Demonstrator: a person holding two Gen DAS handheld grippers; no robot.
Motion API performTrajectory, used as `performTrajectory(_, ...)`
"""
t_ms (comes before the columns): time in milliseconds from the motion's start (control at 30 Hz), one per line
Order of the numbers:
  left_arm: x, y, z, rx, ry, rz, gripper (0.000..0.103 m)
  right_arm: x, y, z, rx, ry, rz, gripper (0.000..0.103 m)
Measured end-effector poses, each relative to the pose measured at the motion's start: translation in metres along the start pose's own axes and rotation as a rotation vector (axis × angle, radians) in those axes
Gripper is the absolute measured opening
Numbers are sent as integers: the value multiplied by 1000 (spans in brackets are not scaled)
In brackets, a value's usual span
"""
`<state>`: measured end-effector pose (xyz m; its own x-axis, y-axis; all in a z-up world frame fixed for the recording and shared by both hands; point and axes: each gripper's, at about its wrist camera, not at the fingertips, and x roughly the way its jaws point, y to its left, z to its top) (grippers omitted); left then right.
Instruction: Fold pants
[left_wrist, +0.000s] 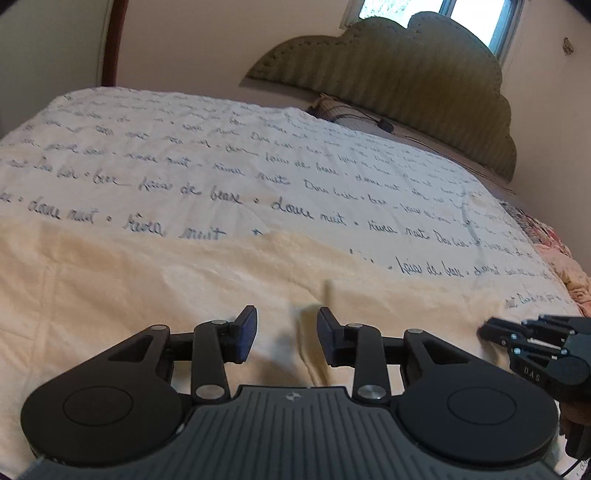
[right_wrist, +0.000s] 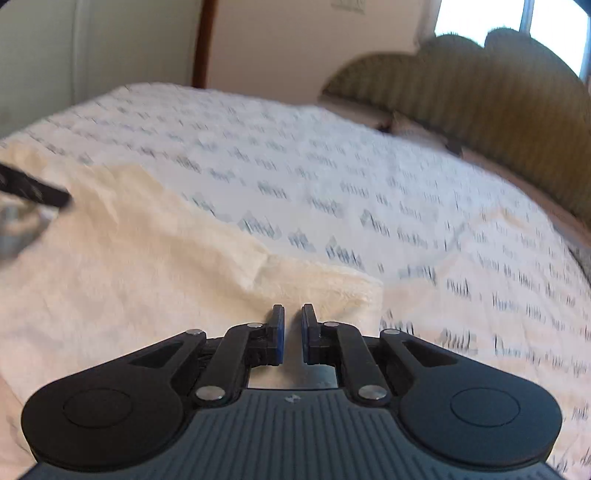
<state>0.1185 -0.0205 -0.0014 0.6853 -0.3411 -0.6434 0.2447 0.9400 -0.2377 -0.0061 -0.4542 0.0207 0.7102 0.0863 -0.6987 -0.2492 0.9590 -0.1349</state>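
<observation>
1. The bed (left_wrist: 207, 155), under a white cover printed with script, carries everything; its padded headboard (left_wrist: 406, 85) stands at the far end. Work on the flat near part, where there is room to lay a fold.
2. The pants (left_wrist: 155, 280), cream and soft, lie spread across the near side of the bed, flat apart from a raised ridge down the middle; in the right wrist view their far corner ends just ahead of the fingers. Before any fold, I would smooth that ridge, or it will likely be pressed into a crease.
3. The left gripper (left_wrist: 287, 334) hangs above the cloth with its jaws partway apart and nothing between the pads. It should come down over one edge, not over the ridge, and bite a single layer.
4. The right gripper (right_wrist: 293, 334) has its jaws drawn nearly together, a slim gap showing, no cloth in it; it hovers near the pants' corner. That view is blurred, so steady it, then widen the jaws before reaching for the matching edge.
5. Lift both edges evenly, so the fold lands square.
</observation>
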Motion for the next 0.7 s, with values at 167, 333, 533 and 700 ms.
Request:
performTrajectory(167, -11, -23, 11, 57, -46, -76, 40, -30, 3, -9, 79, -110, 46, 9)
performTrajectory(333, 18, -57, 6, 129, -3, -149, 43, -31, 40, -4, 42, -127, 180, 9)
performTrajectory(533, 45, -58, -11, 202, 53, -68, 42, -28, 101, -22, -92, -120, 208, 9)
performTrajectory(700, 15, -54, -15, 212, -5, -78, 47, -54, 94, -14, 49, -169, 350, 10)
